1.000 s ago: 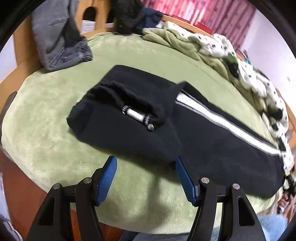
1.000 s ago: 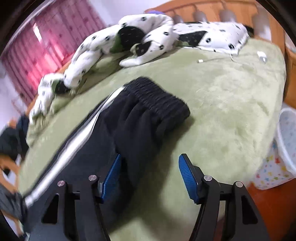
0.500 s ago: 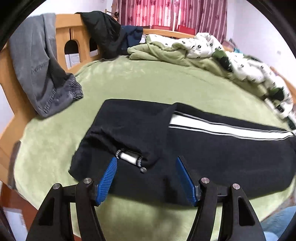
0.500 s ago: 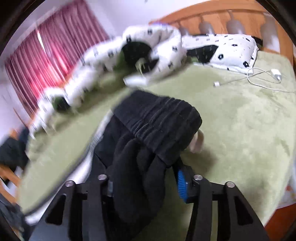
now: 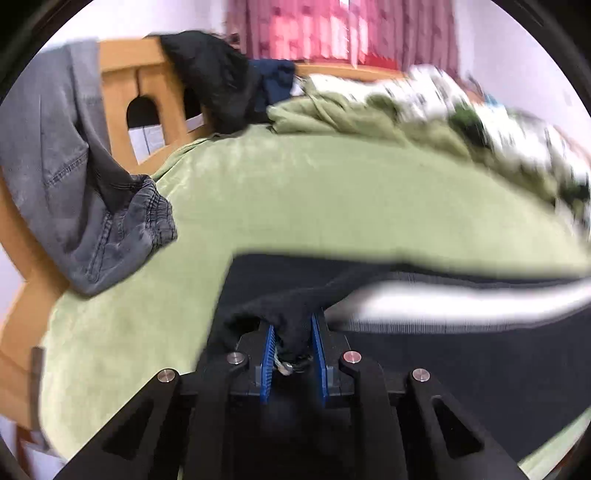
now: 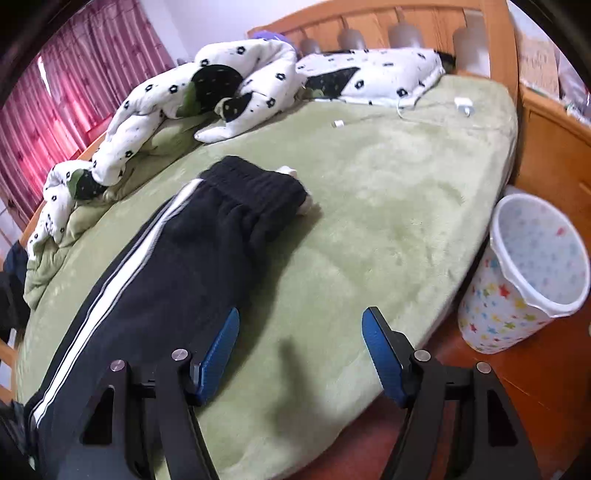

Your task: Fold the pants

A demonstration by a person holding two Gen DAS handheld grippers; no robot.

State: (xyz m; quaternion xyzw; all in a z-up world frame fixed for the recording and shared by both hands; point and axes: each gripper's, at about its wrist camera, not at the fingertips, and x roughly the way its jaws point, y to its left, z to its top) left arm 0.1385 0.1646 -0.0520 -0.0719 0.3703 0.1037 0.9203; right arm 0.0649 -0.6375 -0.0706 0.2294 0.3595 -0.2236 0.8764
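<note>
While our left claw [image 5: 292, 345] is closing, its blue ribbed pads [image 5: 268, 350] pinch a bunched fold of the black fleece pants with a white side stripe [image 6: 155, 273], a drawstring tip poking out just below the cloth between them. From that pinch the fabric rises in a tented ridge; the left wrist view is blurred, so we cannot tell which edge of the garment it is. Our right claw [image 6: 299, 354] is released and opening, with only the green plush bed cover [image 6: 388, 206] between its pads; its left pad sits just beside the pants' near edge. The pants lie lengthwise on the bed, ribbed waistband toward the wooden headboard [image 6: 369, 26]. A star-printed white waste bin [image 6: 524, 273] stands on the floor beside the bed.
</note>
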